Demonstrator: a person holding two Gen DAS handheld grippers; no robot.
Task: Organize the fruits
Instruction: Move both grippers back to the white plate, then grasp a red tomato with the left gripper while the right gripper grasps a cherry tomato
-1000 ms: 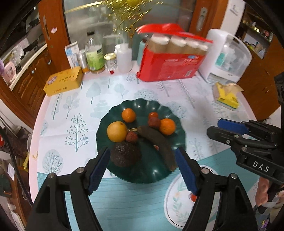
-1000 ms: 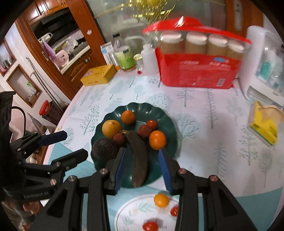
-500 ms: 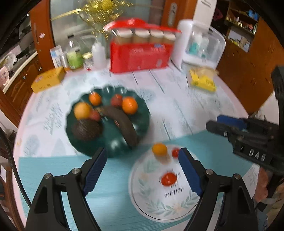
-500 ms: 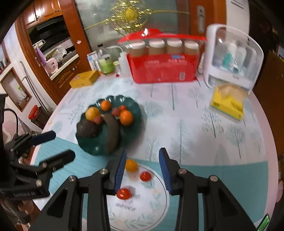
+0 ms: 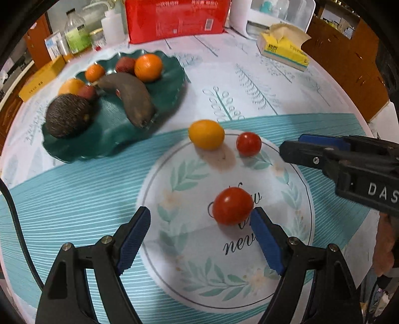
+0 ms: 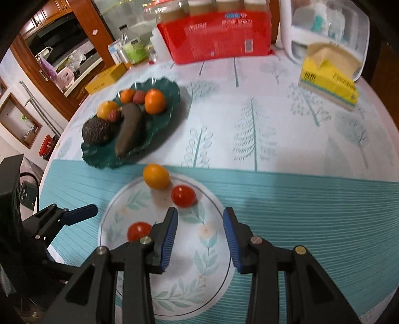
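A white floral plate (image 5: 189, 251) (image 6: 204, 269) holds a yellow-orange fruit (image 5: 206, 134) (image 6: 156, 176) and two red tomatoes, one far (image 5: 248, 144) (image 6: 183, 196) and one near (image 5: 233, 209) (image 6: 139, 230). A dark green plate (image 5: 114, 134) (image 6: 159, 134) holds an avocado (image 5: 67, 116), a brown banana (image 5: 132, 98), oranges and lychees. My left gripper (image 5: 200, 234) is open and low over the white plate; the near tomato sits by its right finger. My right gripper (image 6: 200, 236) is open over the same plate.
A red pack of jars (image 5: 174, 17), bottles (image 5: 77, 32), a yellow box (image 5: 40, 79), a yellow tissue box (image 5: 284, 47) (image 6: 329, 79) and a white appliance (image 6: 324, 27) stand along the table's far side. The table edge curves at the right.
Both grippers have pulled back from the green plate and dropped low over the white plate. The fruits have not moved.
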